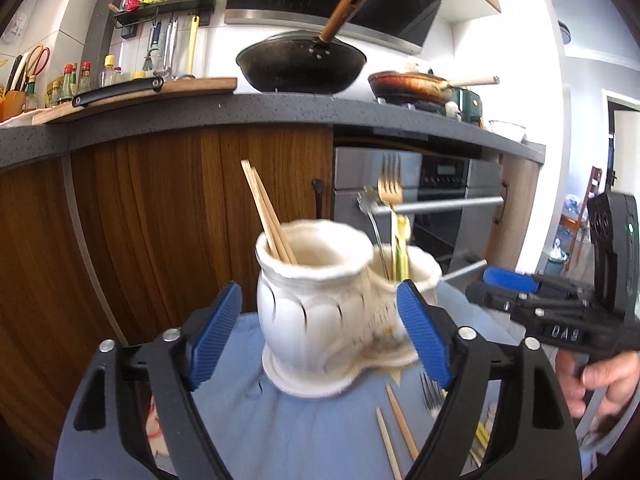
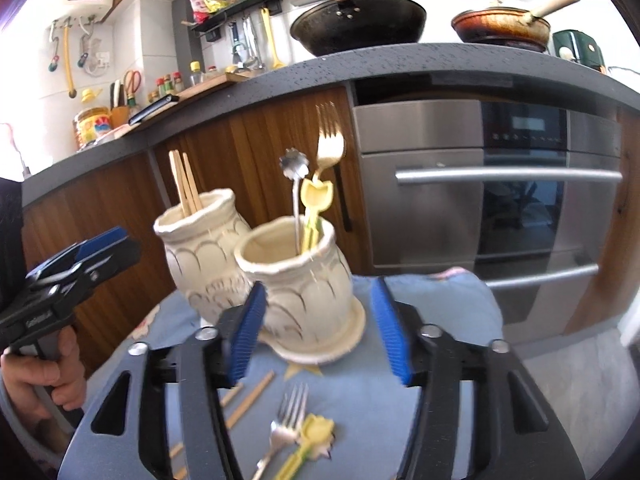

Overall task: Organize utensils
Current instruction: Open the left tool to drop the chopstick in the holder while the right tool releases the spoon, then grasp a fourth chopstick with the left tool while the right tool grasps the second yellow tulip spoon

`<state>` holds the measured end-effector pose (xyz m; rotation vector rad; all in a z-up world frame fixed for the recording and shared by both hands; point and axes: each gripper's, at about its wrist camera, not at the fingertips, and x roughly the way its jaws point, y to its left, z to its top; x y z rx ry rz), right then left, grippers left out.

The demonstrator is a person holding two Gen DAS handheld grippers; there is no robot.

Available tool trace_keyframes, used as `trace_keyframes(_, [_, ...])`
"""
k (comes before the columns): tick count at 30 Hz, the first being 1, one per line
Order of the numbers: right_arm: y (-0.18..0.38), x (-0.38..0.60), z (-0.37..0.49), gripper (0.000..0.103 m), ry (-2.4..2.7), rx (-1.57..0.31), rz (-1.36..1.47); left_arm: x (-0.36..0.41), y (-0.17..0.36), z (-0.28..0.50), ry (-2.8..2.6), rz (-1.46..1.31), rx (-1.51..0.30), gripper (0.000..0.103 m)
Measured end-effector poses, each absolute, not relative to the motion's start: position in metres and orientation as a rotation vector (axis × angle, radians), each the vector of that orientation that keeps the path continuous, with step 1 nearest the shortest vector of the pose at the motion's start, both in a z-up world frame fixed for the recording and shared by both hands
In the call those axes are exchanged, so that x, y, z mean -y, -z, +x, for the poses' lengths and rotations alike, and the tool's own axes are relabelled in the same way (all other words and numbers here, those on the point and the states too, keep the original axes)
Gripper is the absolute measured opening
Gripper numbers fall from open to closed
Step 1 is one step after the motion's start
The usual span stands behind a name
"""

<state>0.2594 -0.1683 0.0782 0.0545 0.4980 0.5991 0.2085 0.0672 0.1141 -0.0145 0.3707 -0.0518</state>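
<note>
A white double ceramic holder [image 1: 320, 312] stands on a blue cloth [image 1: 304, 432]. Its left cup holds wooden chopsticks [image 1: 268, 216]; its right cup [image 2: 296, 276] holds a gold fork [image 2: 330, 140], a flower-headed metal utensil [image 2: 294, 162] and a yellow utensil [image 2: 316, 200]. My left gripper [image 1: 320, 332] is open, its blue pads either side of the holder. My right gripper [image 2: 320, 336] is open and empty just in front of the right cup. Loose chopsticks [image 2: 250, 396], a silver fork [image 2: 286, 424] and a yellow flower utensil [image 2: 312, 438] lie on the cloth in front.
A dark counter [image 1: 280, 110] with a wok [image 1: 302, 64] and a frying pan [image 1: 412, 86] runs behind. Below it are wooden cabinet doors [image 1: 160, 216] and a steel oven [image 2: 488, 208]. The right gripper also shows in the left wrist view [image 1: 508, 282].
</note>
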Motion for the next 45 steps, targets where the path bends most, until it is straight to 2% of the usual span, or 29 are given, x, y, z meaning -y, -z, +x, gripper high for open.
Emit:
trace_keyframes(7, [-0.065, 0.179, 0.242, 0.068, -0.580, -0.572, 0.047, -0.058, -0.078, 0.191, 0.049, 0.003, -0.501, 0.084])
trace_keyframes(16, [-0.035, 0.179, 0.218, 0.070, -0.560, -0.686, 0.008, -0.054, -0.037, 0.185, 0.100, -0.042, -0.661, 0.084])
trace_keyframes(21, [-0.024, 0.178, 0.211, 0.070, -0.554, -0.717, -0.010, -0.044, -0.031, 0.186, 0.124, 0.002, -0.694, 0.084])
trace_keyframes(23, [-0.022, 0.177, 0.210, 0.070, -0.561, -0.718, -0.021, -0.040, -0.029, 0.187, 0.129, 0.019, -0.710, 0.077])
trace_keyframes(26, [-0.020, 0.170, 0.209, 0.054, -0.577, -0.737, -0.058, -0.033, -0.024, 0.190, 0.138, 0.046, -0.739, 0.061])
trace_keyframes(28, [-0.018, 0.166, 0.209, 0.045, -0.589, -0.752, -0.084, -0.031, -0.023, 0.190, 0.150, 0.055, -0.746, 0.059])
trace_keyframes(38, [-0.007, 0.158, 0.222, 0.035, -0.583, -0.857, -0.113, -0.020, -0.017, 0.194, 0.188, 0.097, -0.787, 0.053])
trace_keyframes(42, [-0.007, 0.154, 0.220, 0.033, -0.589, -0.857, -0.134, -0.020, -0.012, 0.199, 0.191, 0.097, -0.830, 0.040])
trace_keyframes(44, [-0.006, 0.151, 0.219, 0.032, -0.594, -0.860, -0.155, -0.018, -0.008, 0.203, 0.198, 0.100, -0.857, 0.027])
trace_keyframes(45, [-0.006, 0.148, 0.217, 0.030, -0.596, -0.860, -0.168, -0.016, -0.007, 0.204, 0.203, 0.107, -0.863, 0.027])
